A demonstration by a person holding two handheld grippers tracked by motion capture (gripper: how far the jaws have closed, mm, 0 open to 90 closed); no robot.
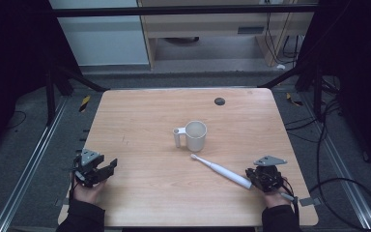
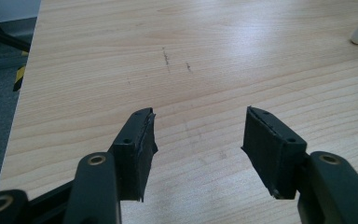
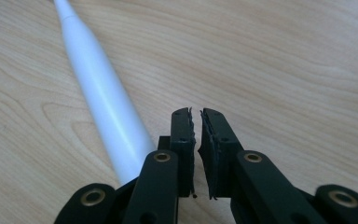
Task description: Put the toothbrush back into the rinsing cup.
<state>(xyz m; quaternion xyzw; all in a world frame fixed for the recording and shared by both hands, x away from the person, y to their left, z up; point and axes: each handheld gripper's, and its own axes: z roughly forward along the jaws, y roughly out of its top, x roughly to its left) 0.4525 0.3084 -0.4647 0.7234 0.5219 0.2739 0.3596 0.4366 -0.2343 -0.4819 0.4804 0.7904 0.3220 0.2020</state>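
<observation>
Around us lies a dark room with grey floor [image 1: 24, 145], metal rails and loose cables [image 1: 340, 186]; a pale cabinet [image 1: 207, 29] stands beyond. Our wooden worktop [image 1: 140, 121] is light, faintly scuffed, with a small black disc [image 1: 219, 101] near its far edge. At its middle we see a white mug [image 1: 195, 136], upright, handle to the left. Just nearer, a white electric toothbrush [image 1: 222, 171] lies flat, head toward the mug, base beside our right gripper [image 3: 197, 116]. That gripper's jaws are nearly closed on nothing, the toothbrush lying alongside their left. Our left gripper [image 2: 199, 122], near the worktop's left front, has its jaws spread wide over bare wood.
</observation>
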